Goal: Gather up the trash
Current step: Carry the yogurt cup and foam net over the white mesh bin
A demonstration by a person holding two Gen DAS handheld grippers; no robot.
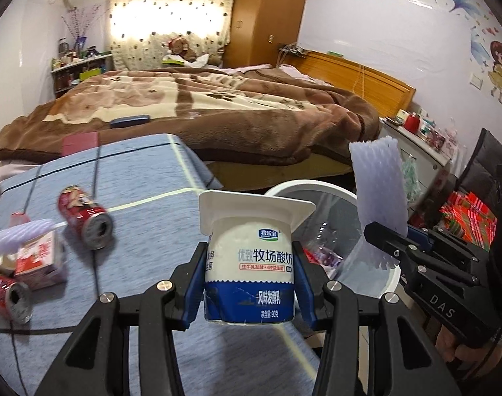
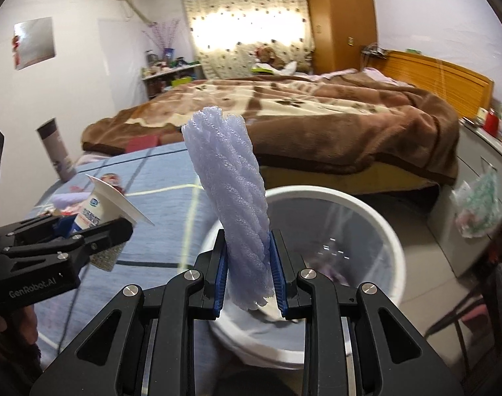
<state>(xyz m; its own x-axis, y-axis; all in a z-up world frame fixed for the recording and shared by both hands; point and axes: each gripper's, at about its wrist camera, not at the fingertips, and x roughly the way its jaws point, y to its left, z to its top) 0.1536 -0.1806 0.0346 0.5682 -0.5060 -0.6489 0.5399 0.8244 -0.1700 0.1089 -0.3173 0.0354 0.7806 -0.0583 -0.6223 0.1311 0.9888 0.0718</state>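
Observation:
My left gripper [image 1: 249, 283] is shut on an upright white and blue yogurt cup [image 1: 251, 257], held at the table's right edge beside the white trash bin [image 1: 391, 277]. My right gripper [image 2: 249, 277] is shut on a pale purple foam fruit net [image 2: 234, 204] that stands up between its blue pads, right over the trash bin [image 2: 389, 231]. In the left wrist view the foam net [image 1: 379, 184] and right gripper [image 1: 392, 246] show at the right, above the bin. In the right wrist view the yogurt cup [image 2: 96, 211] and left gripper [image 2: 96, 234] show at the left.
On the blue-clothed table [image 1: 152, 178] lie a red can [image 1: 86, 217], a second red can [image 1: 7, 293], a small drink carton [image 1: 40, 260] and another foam net [image 1: 20, 234]. A bed with a brown blanket [image 1: 201, 105] stands behind. A cabinet [image 2: 475, 191] is right of the bin.

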